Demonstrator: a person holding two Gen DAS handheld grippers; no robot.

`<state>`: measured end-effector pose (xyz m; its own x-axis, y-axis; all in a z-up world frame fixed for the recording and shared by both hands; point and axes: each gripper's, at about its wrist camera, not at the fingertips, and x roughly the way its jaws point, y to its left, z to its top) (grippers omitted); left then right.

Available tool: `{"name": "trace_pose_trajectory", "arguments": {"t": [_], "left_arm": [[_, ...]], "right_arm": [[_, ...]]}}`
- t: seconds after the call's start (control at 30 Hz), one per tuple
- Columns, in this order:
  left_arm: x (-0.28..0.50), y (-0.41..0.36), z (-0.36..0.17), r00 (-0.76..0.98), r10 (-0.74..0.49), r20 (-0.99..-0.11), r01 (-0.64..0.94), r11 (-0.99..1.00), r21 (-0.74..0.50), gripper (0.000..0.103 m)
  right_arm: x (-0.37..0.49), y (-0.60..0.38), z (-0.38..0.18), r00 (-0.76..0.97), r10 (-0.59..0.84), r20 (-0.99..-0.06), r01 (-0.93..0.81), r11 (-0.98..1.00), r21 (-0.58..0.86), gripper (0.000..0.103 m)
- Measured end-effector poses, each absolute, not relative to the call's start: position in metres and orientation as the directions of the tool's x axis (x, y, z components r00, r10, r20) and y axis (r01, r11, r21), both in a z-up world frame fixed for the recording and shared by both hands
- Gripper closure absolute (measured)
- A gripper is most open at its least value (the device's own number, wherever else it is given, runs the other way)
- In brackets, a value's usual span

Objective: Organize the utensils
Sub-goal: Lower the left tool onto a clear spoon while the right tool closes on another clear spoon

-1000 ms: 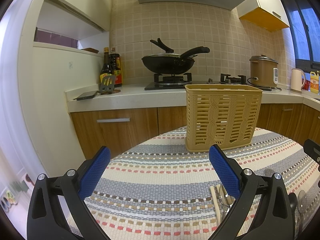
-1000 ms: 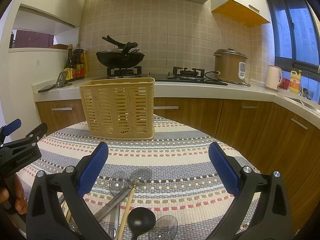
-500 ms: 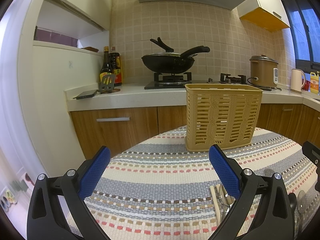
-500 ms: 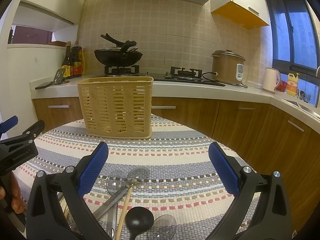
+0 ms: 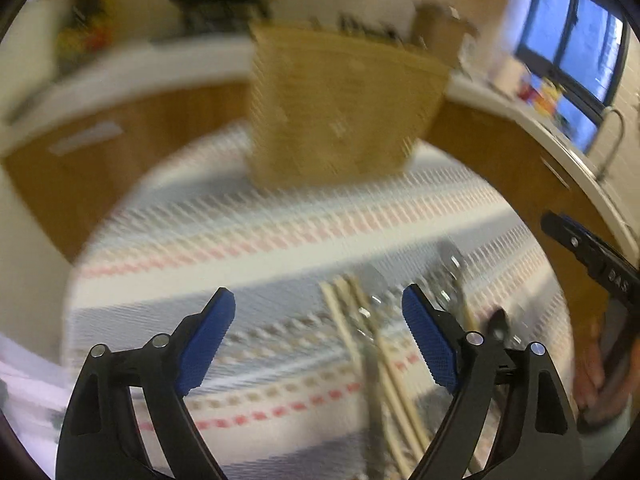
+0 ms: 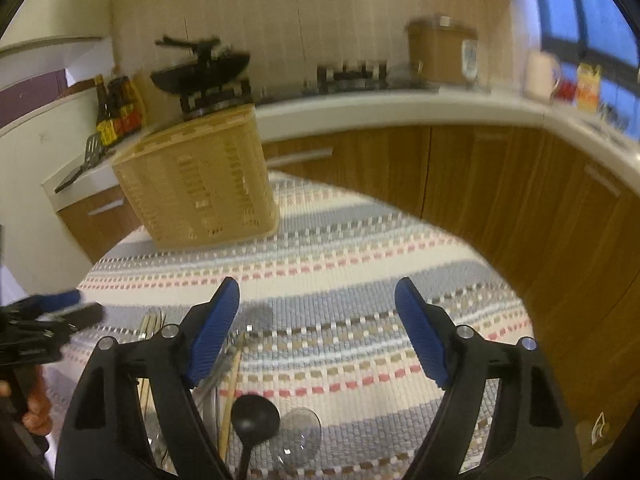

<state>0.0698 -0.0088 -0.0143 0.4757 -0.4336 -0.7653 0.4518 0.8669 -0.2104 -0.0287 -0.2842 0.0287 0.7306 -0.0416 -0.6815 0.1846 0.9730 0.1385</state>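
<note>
Utensils [image 6: 236, 384] beside unlabelled basket [image 6: 196, 184]

Your two wrist cameras, both tilted down at the desk [image 5: 248, 236].
Each looks along its own tongs; both share the basket [image 6: 196, 184] and utensils [image 6: 244, 416].

A striped woven tablecloth [image 6: 360, 264] is covering the lower middle of the frame. Behind it, a black wok [image 6: 202, 70] is sitting upper left beside dark sauce bottles [image 6: 116, 110], and a brown rice cooker [image 6: 440, 54] is standing upper right.
</note>
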Motion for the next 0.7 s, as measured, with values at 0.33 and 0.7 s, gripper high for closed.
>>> {"name": "trace_pose_trajectory", "arguments": {"t": [0.33, 0.7], "left_arm": [[0.111, -0.054, -0.042, 0.334, -0.322, -0.886, 0.476, 0.869, -0.136, 0.029], [0.125, -0.087, -0.055, 0.298, -0.250, -0.921, 0.475, 0.876, -0.084, 0.049]], "right_arm": [[0.001, -0.291, -0.007, 0.456, 0.168, -0.874, 0.119, 0.962, 0.247, 0.037], [-0.039, -0.271, -0.024, 0.247, 0.202, -0.948, 0.174, 0.953, 0.248, 0.058]]}}
